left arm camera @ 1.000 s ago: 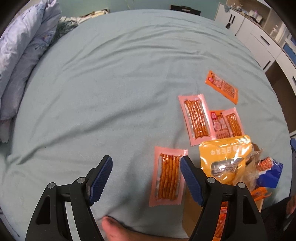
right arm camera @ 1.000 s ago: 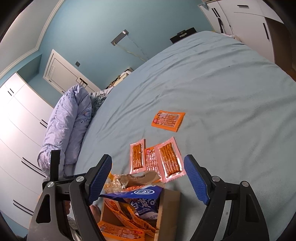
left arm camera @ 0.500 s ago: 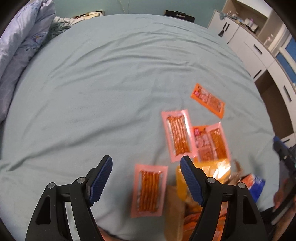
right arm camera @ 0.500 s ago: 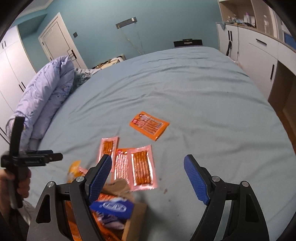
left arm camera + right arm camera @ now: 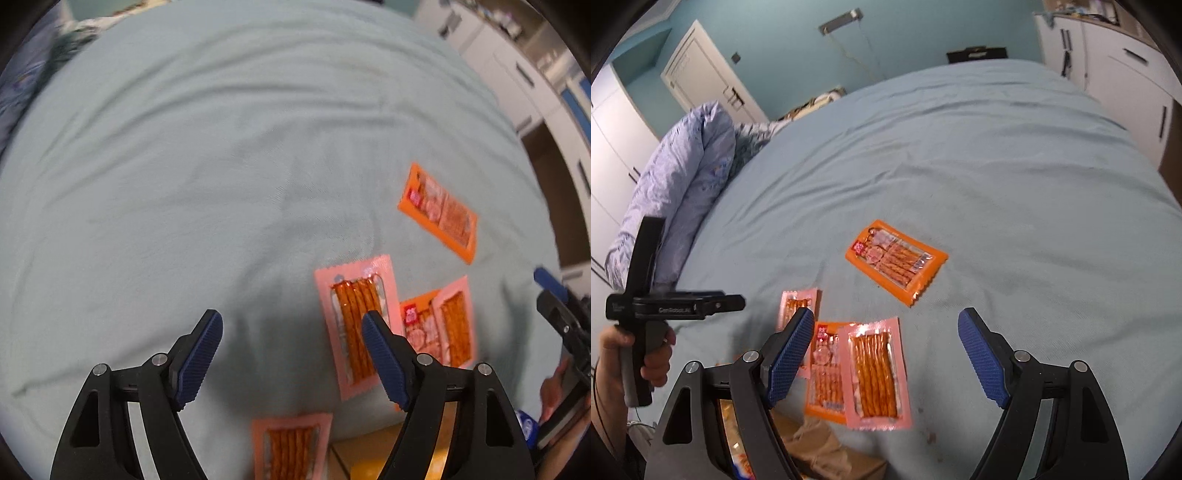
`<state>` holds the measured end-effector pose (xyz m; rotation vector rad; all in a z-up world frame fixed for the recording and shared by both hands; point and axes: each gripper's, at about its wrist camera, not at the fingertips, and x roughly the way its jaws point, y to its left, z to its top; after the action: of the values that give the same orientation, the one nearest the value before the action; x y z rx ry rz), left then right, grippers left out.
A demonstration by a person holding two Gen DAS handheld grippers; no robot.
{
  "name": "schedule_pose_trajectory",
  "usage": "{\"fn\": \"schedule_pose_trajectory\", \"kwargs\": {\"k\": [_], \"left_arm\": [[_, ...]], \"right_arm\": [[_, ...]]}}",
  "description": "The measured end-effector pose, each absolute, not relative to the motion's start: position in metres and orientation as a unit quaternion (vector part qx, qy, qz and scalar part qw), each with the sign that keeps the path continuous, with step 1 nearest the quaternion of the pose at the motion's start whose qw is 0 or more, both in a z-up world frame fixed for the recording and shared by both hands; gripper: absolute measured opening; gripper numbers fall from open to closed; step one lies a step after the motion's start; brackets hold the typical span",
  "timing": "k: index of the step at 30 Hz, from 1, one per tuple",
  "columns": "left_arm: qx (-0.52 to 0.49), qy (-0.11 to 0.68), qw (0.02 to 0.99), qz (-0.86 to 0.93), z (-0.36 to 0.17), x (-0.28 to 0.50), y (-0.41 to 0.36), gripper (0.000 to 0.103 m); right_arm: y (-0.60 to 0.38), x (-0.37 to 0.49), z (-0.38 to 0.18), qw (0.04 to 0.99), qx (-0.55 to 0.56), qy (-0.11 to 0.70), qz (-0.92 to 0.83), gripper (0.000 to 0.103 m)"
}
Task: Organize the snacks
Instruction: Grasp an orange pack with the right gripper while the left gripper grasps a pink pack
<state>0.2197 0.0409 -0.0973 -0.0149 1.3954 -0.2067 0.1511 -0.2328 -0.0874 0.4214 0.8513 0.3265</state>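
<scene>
**Both grippers empty over scattered snack packets on the bed**

Nearest, right wrist view: a brown cardboard box [image 5: 827,454] at the bottom edge, holding more snack bags; an orange-and-blue wrapper shows behind the left finger, contents otherwise hidden. In the left wrist view only its yellow-brown corner shows at the bottom.

Right gripper [image 5: 886,354] has jaws wide apart, nothing between the pads, hovering above the pink stick packet [image 5: 875,373]. That packet overlaps an orange packet [image 5: 823,373] on its left edge. A second pink packet [image 5: 796,306] lies just beyond, partly hidden by the finger.

Left gripper [image 5: 291,354] also spread wide and empty, pointing steeply down at the sheet. One pink packet [image 5: 354,325] sits behind its right finger; another pink packet [image 5: 291,450] lies at the bottom edge, next to the box.

Farther out, alone: a larger orange packet [image 5: 895,262], well apart from the cluster.

Handling, as judged: flat, light, sealed film packets, slippery and floppy, sticks inside likely brittle. Lying flush on soft bedsheet [image 5: 997,177], so pinch a sealed edge or corner, pressing into the fabric; avoid squeezing across the sticks. Overlapped pair may drag together.

Far: rolled duvet [image 5: 676,192] at left, white cabinets on the right.
</scene>
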Motion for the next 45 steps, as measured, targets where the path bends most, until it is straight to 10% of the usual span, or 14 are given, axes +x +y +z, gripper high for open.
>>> {"fn": "schedule_pose_trajectory", "kwargs": {"k": [12,14,18,23,25,26,45], "left_arm": [[0.13,0.683,0.704,-0.146,-0.154,0.242,-0.033,0.1],[0.144,0.672,0.711,-0.149,-0.153,0.239,-0.04,0.095],[0.136,0.665,0.715,-0.168,-0.141,0.236,-0.041,0.049],[0.114,0.658,0.726,-0.165,-0.132,0.234,-0.034,0.034],[0.097,0.652,0.735,-0.159,-0.124,0.234,-0.027,0.011],[0.079,0.65,0.739,-0.158,-0.117,0.238,-0.022,0.01],[-0.085,0.486,0.823,-0.283,0.037,0.104,0.041,0.005]], "right_arm": [[-0.153,0.203,-0.132,0.789,0.002,0.573,0.223,0.08],[-0.135,0.199,-0.139,0.792,-0.07,0.568,0.213,0.08],[-0.139,0.2,-0.138,0.793,-0.059,0.563,0.225,0.08],[-0.15,0.197,-0.131,0.798,-0.052,0.556,0.228,0.036],[-0.152,0.193,-0.128,0.799,-0.042,0.551,0.235,0.019],[-0.154,0.19,-0.128,0.798,-0.026,0.551,0.243,0.005],[-0.298,0.085,-0.096,0.829,0.368,0.353,0.231,0.005]]}}
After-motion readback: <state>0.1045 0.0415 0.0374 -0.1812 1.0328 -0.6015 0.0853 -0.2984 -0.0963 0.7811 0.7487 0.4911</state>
